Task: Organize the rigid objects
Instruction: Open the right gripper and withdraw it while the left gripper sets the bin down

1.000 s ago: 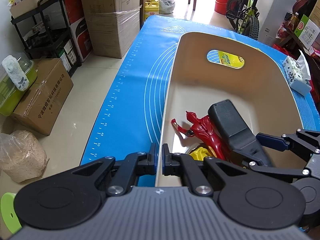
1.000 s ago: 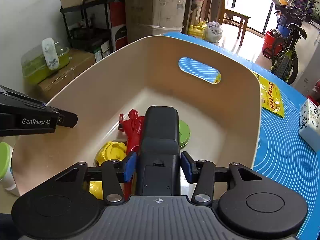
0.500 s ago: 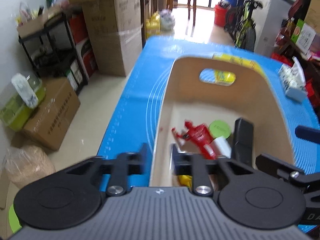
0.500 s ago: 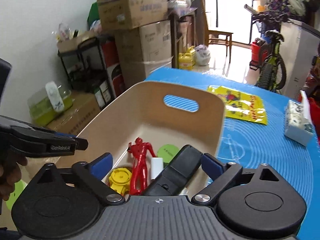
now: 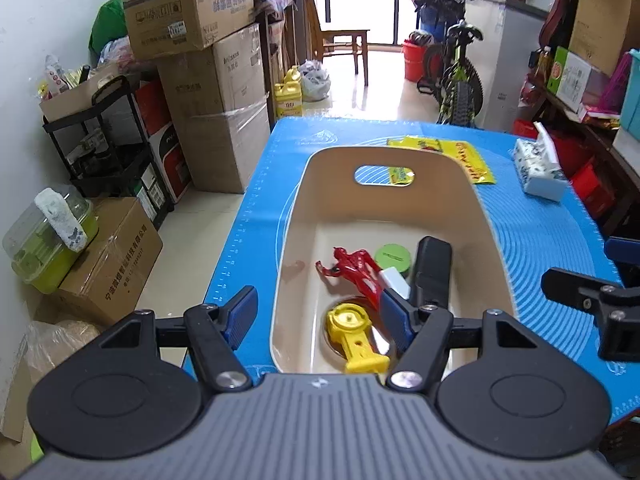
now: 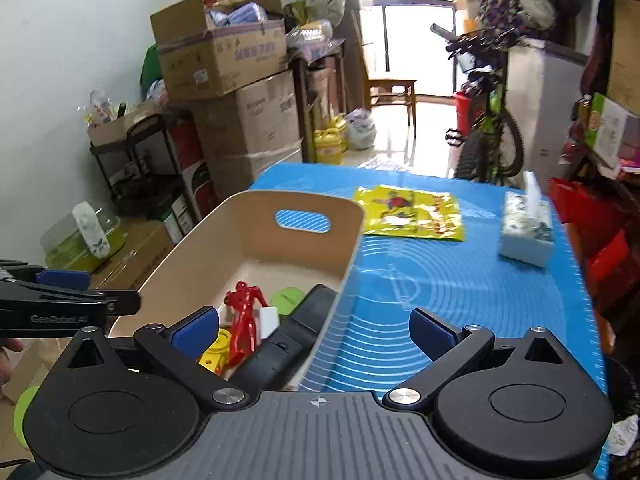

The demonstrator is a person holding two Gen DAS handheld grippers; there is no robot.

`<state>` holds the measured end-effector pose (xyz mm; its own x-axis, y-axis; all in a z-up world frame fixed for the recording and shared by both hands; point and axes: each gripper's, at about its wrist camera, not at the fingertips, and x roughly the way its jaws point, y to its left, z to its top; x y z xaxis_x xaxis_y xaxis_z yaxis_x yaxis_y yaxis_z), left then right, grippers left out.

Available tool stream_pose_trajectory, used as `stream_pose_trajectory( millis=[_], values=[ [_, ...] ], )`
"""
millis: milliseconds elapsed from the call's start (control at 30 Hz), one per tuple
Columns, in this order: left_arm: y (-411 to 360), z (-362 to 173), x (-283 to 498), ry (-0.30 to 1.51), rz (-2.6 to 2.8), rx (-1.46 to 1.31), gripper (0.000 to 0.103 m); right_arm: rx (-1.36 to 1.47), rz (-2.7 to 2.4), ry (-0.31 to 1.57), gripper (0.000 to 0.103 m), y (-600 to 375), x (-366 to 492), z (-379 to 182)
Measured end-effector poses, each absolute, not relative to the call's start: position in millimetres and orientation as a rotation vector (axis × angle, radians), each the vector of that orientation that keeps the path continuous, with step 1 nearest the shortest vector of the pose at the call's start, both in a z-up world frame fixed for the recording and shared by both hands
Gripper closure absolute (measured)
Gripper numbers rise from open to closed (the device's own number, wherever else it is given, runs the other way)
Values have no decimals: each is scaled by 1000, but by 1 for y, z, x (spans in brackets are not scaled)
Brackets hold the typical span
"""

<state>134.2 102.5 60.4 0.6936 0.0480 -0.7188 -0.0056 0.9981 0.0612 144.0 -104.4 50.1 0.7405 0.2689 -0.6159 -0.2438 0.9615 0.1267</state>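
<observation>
Beige bin [image 5: 496,240] with red figure [image 5: 352,266]

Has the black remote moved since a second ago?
Yes. The black remote left the right tongs, now open, and lies in the beige bin against its right wall.

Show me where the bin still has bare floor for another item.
Free: the bin floor at the far end under the handle slot, and along the left wall beside the red figure. Crowded: near right, around the black device and yellow toy.
</observation>
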Motion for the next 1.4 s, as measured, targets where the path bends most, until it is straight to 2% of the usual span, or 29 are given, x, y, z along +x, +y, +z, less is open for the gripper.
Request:
stream_pose_trajectory(
  millis=[600,1400],
  values=[
    [37,99,50,706,-46,91,35,68,163,613,2,-172,36,84],
    [9,47,-20,667,-28,101,35,39,125,560,2,-176,-40,38]
  ],
)
